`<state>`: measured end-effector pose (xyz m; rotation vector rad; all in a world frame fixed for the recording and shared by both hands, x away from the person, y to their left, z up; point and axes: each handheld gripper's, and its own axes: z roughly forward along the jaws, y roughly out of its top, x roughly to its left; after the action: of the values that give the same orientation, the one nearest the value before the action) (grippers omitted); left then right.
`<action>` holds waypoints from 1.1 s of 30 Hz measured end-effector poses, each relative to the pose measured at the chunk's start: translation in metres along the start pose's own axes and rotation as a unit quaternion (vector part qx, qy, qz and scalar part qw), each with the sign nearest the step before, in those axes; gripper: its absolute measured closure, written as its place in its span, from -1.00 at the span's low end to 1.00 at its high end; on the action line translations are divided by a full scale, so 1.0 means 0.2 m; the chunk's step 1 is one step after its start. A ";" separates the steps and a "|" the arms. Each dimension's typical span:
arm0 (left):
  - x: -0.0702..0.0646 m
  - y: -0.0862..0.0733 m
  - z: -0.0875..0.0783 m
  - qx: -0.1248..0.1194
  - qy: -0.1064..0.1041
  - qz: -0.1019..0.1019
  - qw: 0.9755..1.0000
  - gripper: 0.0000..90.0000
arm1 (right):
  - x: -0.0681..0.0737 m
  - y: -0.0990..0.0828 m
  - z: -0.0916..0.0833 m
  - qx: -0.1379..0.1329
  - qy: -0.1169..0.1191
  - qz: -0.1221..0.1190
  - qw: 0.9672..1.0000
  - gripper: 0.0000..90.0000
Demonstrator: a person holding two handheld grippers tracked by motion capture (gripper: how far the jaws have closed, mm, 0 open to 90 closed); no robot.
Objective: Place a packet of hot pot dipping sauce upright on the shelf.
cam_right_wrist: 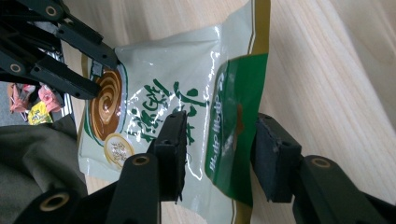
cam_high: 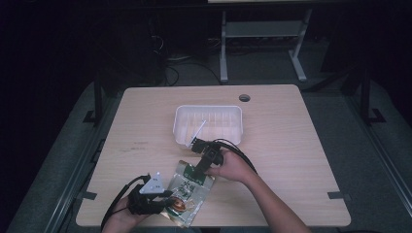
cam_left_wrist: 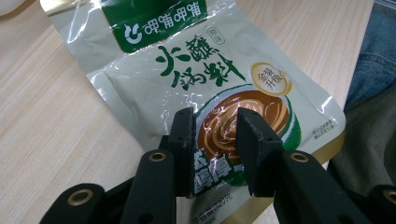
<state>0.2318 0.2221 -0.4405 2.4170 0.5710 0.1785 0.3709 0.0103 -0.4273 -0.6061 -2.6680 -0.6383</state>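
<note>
Tabletop (cam_high: 145, 126) of pale wood carries, in the high view, a white rectangular plastic tray (cam_high: 209, 124) near its middle and a glossy pale-green and dark-green foil sauce pouch (cam_high: 187, 193) at the near edge. The left tongs (cam_high: 165, 196) meet the pouch's near-left end, with a grey three-cornered plate on top, and the right tongs (cam_high: 198, 171) meet its far end, just in front of the tray; black cables trail from both. In the left gripper view, the left tongs (cam_left_wrist: 215, 149) stand slightly parted over the pouch (cam_left_wrist: 187, 79), their jaws on either side of its printed bowl of brown sauce; whether they touch the foil cannot be told. In the right gripper view, the right tongs (cam_right_wrist: 219, 156) are spread open, their jaws straddling the dark-green top band of the pouch (cam_right_wrist: 154, 74), which lies flat on the wood, while the left tongs (cam_right_wrist: 100, 77) reach onto the opposite end.
</note>
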 end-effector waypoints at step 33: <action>0.09 -0.05 -0.09 -0.035 0.052 -0.045 0.997 0.23 | 0.00 0.03 0.03 0.040 0.014 0.045 0.998 0.98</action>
<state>0.2398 0.2473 -0.4339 2.3197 0.7063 0.2817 0.3720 0.0184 -0.4306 -0.6846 -2.6093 -0.5100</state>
